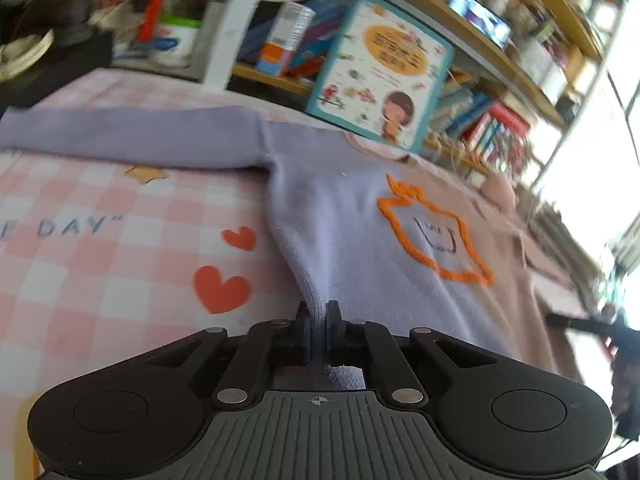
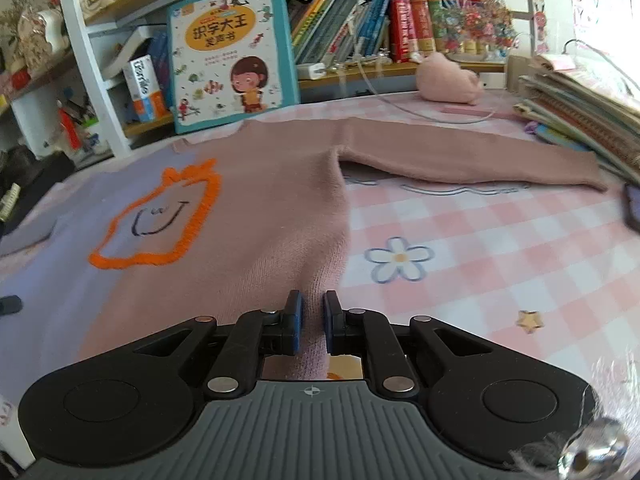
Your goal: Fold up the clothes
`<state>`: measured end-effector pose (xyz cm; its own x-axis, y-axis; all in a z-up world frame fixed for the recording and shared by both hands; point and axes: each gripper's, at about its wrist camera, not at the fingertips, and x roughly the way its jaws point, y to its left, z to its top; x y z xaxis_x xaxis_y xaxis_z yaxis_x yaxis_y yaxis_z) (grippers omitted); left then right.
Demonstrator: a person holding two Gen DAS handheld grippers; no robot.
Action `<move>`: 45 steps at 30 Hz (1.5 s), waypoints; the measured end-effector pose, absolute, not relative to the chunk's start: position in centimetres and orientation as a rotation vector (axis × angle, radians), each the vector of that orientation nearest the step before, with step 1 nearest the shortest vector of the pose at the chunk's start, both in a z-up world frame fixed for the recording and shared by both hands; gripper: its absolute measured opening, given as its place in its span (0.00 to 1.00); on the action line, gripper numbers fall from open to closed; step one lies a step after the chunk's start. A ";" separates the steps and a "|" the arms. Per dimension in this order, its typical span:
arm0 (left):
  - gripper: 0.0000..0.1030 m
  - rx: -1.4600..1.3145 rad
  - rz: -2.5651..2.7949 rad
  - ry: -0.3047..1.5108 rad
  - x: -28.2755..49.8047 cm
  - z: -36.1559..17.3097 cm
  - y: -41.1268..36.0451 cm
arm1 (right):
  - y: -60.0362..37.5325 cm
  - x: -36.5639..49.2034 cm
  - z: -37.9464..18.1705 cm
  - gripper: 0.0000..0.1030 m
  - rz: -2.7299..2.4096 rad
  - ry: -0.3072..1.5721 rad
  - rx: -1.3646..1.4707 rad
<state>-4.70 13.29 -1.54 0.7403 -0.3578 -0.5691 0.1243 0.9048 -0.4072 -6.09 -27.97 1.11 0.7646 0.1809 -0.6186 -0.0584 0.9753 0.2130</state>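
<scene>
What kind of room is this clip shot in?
Probably a child's bedroom or study corner at home: a packed bookshelf, a children's picture book propped against it, and a pink checked cloth under the sweater.

"DAY" on cloth (partly cut off)

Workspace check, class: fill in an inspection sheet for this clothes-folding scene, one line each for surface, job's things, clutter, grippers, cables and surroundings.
Surface: pink checked cloth printed with hearts, a flower and stars.
Job's things: sweater, half lilac, half pink, orange outline on the chest, lying flat with sleeves spread.
Clutter: picture book standing behind the sweater; pink plush; notebook stack at right.
Grippers: left gripper shut on the lilac hem; right gripper shut on the pink hem.
Cables: thin clear cable near the plush.
Surroundings: bookshelves behind; bright window at the left view's right edge.
</scene>
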 end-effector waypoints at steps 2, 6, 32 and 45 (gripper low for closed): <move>0.06 -0.340 -0.251 0.690 -4.7 -1.3 13.5 | -27.3 -5.8 1.1 0.10 0.153 0.688 0.177; 0.06 -0.334 -0.250 0.693 -5.0 -1.0 13.9 | -26.2 -5.4 1.2 0.10 0.164 0.693 0.121; 0.25 -0.350 -0.210 0.636 2.3 -0.9 15.0 | -29.5 -3.1 2.4 0.29 0.110 0.702 0.249; 0.05 -0.391 -0.180 0.632 3.5 -2.1 15.1 | -29.4 2.3 1.4 0.05 0.102 0.725 0.184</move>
<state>3.52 15.06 -2.06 0.7942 -0.2802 -0.5391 0.0450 0.9120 -0.4078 2.33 -29.36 1.39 0.7444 0.1559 -0.6493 -0.0289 0.9790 0.2020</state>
